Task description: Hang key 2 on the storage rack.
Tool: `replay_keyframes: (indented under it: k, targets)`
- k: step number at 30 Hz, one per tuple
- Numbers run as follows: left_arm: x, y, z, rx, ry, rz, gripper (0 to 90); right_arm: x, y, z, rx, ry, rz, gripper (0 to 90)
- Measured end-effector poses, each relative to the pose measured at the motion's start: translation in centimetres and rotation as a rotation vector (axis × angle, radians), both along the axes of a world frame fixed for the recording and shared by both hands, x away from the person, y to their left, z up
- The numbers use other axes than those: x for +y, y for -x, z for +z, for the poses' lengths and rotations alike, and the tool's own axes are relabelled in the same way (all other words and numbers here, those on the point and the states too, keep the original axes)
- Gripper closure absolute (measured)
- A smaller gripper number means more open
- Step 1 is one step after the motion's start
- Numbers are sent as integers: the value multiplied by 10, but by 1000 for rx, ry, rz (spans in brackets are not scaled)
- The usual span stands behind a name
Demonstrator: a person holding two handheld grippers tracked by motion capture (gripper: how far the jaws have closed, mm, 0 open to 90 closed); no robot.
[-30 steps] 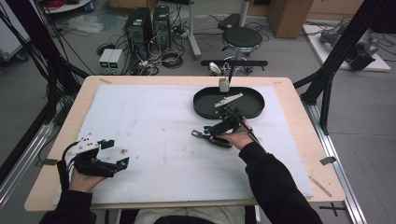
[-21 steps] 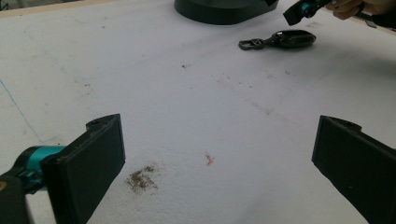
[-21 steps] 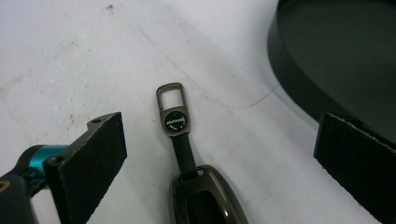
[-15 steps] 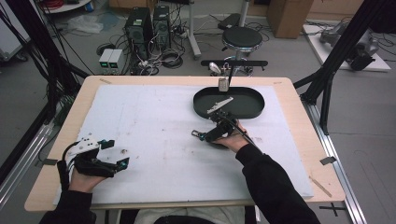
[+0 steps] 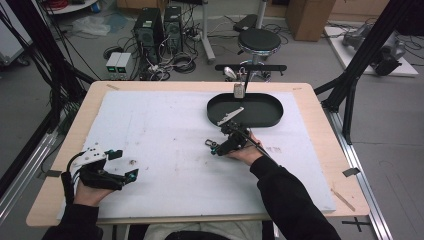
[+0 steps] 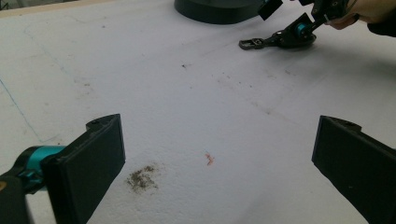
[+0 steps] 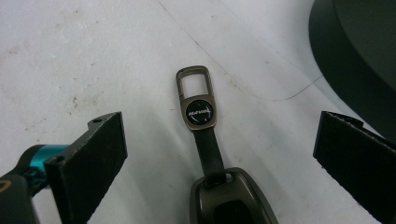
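A dark key fob lies flat on the white mat, joined by a black strap to a metal clip with a round badge. My right gripper hovers open just over it, one jaw on each side of the strap, neither touching. From above, the right gripper is at mid-table in front of the black oval tray, and the clip end of the key fob pokes out to its left. My left gripper is open and holds nothing, near the front left of the mat.
The tray holds a pale flat piece, and a small metallic item sits at its far rim. Stains mark the mat between the left jaws. The left gripper view also shows the tray and the key fob far off.
My right gripper has come a little left and toward the person, settling over the key fob. The key fob and the left gripper have stayed put.
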State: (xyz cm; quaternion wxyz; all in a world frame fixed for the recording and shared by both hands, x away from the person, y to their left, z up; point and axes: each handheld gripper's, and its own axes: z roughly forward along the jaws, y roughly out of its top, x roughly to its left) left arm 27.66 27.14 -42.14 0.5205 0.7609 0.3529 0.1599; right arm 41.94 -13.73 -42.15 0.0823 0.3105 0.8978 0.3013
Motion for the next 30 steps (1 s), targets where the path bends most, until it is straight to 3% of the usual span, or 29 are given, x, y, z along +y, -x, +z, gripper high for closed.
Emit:
replay_keyframes:
  k: [9, 12, 17, 18, 24, 30]
  targets:
    - [0, 0, 0, 1, 1, 0, 30, 4, 1, -5, 14, 27, 14, 78]
    - [0, 0, 0, 0, 1, 1, 30, 5, 1, -7, 31, 28, 28, 210]
    - [0, 0, 0, 1, 1, -1, 30, 8, 4, -8, 10, 52, 61, 425]
    - [0, 0, 0, 1, 0, -1, 30, 8, 4, -9, 0, 61, 62, 433]
    - [0, 0, 0, 1, 1, 0, 30, 7, 5, -6, 12, 57, 61, 729]
    - [0, 0, 0, -1, 0, 0, 30, 5, 6, -4, 2, 63, 44, 830]
